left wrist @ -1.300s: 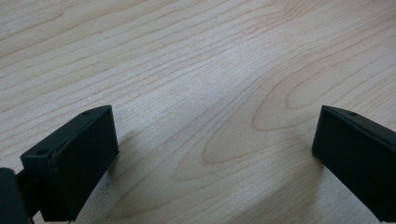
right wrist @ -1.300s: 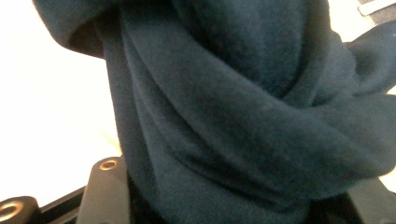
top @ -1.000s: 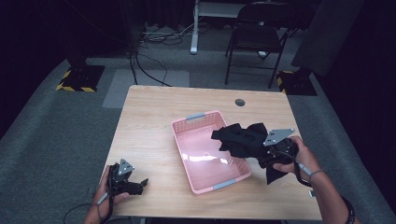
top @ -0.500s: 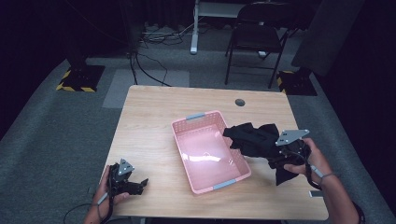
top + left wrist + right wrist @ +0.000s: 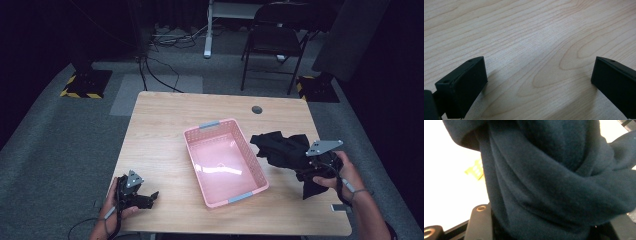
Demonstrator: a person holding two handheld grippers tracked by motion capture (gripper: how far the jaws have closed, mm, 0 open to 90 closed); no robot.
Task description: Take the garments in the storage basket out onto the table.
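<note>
Dark garment clamped in the right hand-held gripper, clear of the basket.

High view: the right hand-held gripper (image 5: 320, 172) holds a black garment (image 5: 282, 150) bunched against its front, over the desk (image 5: 165, 125); the pink basket (image 5: 225, 162) lies just beside the cloth, on its far side from that gripper. Compared with the earlier frames, gripper and garment have shifted away from the basket toward the desk's edge. The left hand-held gripper (image 5: 145, 199) rests idle, unmoved.
Left gripper view: jaws stand wide apart over bare wood, nothing between them.
Right gripper view: jaws pinched on dark fleece (image 5: 554, 185), folds draped ahead.
</note>
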